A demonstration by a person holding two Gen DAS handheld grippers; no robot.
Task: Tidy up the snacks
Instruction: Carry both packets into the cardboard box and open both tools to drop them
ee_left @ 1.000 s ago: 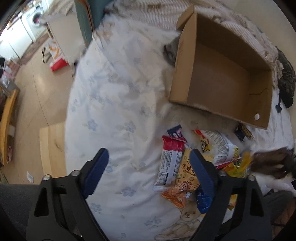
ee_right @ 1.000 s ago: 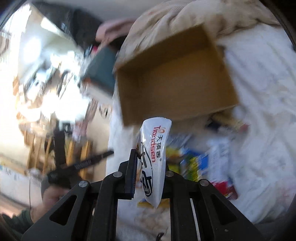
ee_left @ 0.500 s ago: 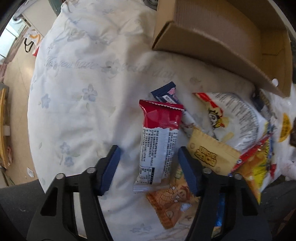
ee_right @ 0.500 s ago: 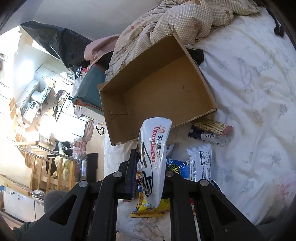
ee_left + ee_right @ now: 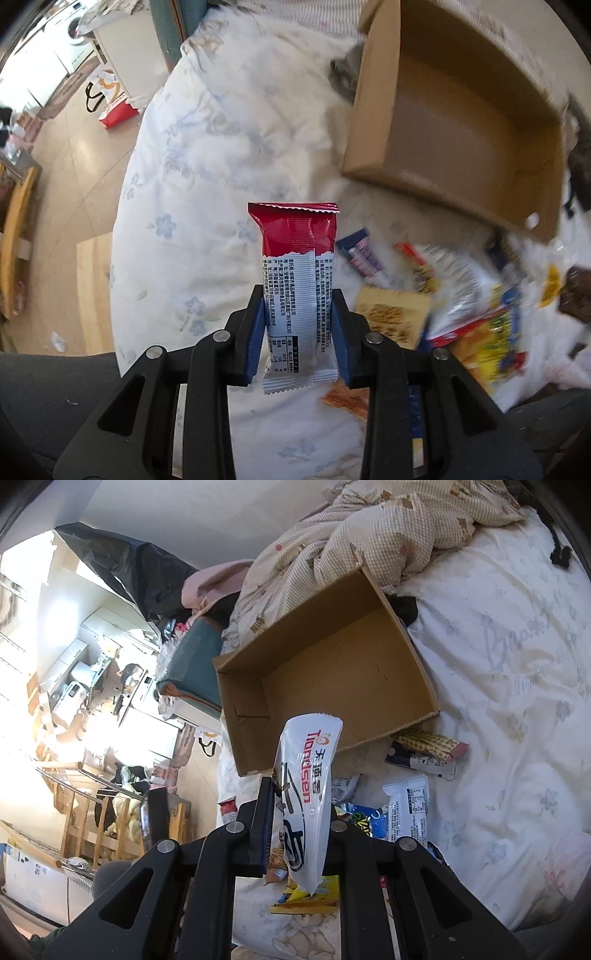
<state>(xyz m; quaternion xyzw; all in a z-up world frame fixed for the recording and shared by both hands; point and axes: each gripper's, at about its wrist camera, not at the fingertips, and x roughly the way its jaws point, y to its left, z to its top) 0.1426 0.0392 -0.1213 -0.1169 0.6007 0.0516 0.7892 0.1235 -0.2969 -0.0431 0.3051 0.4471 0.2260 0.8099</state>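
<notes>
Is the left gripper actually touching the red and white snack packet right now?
Touching. The left wrist view shows the left gripper with both blue pads pressed against the sides of the red and white snack packet, held upright above the bedsheet.

Daylight floods both views from the room on the left, where floor (image 5: 62, 155) and furniture (image 5: 74, 701) blow out to near white. The bed (image 5: 207, 177) is evenly lit, with soft shadows inside the box (image 5: 461, 122). In the left view the red packet (image 5: 299, 280) is sharp, while the box and the snack pile (image 5: 465, 306) smear with motion blur. The right view is crisp; glare sits on the glossy white packet (image 5: 306, 786). Both fisheye pictures bend strongly at the edges, with black vignetted corners.
</notes>
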